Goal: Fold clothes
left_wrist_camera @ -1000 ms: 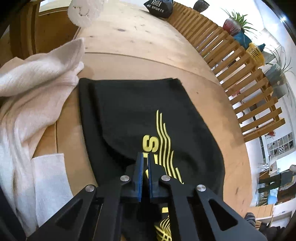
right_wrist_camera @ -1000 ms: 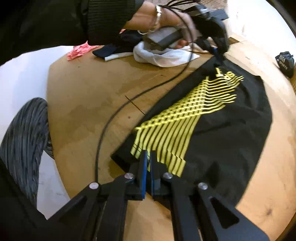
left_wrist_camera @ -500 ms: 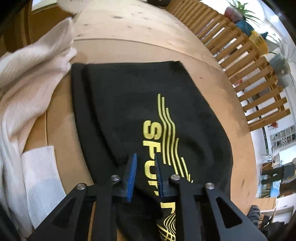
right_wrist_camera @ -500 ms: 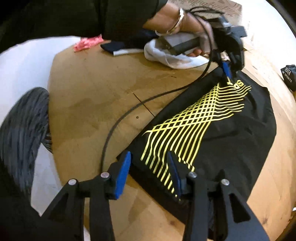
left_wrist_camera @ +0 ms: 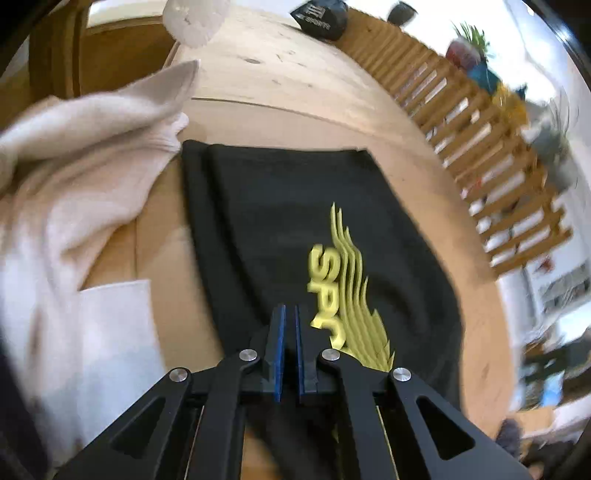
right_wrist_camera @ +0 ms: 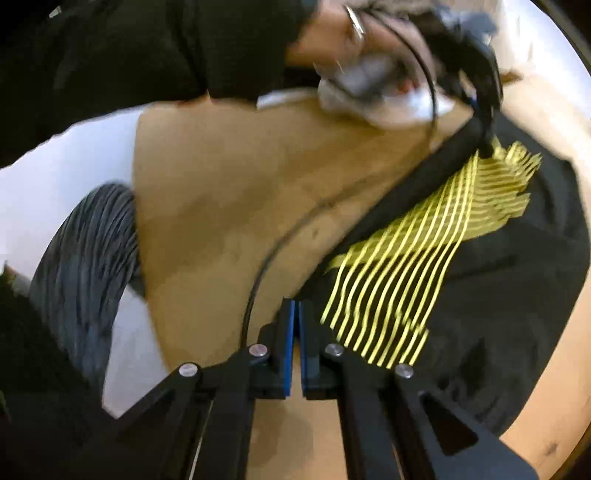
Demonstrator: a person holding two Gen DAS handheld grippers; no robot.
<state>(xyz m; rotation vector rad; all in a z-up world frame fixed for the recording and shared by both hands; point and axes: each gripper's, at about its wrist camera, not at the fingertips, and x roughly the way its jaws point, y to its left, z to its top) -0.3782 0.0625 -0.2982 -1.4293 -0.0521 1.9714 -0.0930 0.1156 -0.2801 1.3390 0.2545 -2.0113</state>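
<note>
A black T-shirt with yellow print (left_wrist_camera: 295,206) lies folded on the wooden table (left_wrist_camera: 295,92). It also shows in the right wrist view (right_wrist_camera: 491,280). My left gripper (left_wrist_camera: 289,314) is shut on the shirt's near edge, and in the right wrist view (right_wrist_camera: 480,122) it lifts that edge into a ridge. My right gripper (right_wrist_camera: 294,308) is shut at the shirt's other near corner; the cloth between its pads is hard to see in the blur.
A pile of white clothes (left_wrist_camera: 74,177) lies left of the shirt. A folded black garment (left_wrist_camera: 319,18) sits at the far table edge beside a slatted wooden bench (left_wrist_camera: 480,129). A black cable (right_wrist_camera: 266,266) crosses the table. A grey woven chair (right_wrist_camera: 85,266) stands beyond the table's edge.
Both grippers opened half a second ago and have closed again, farther in on the shirt's edge. The left one now pulls the edge up.
</note>
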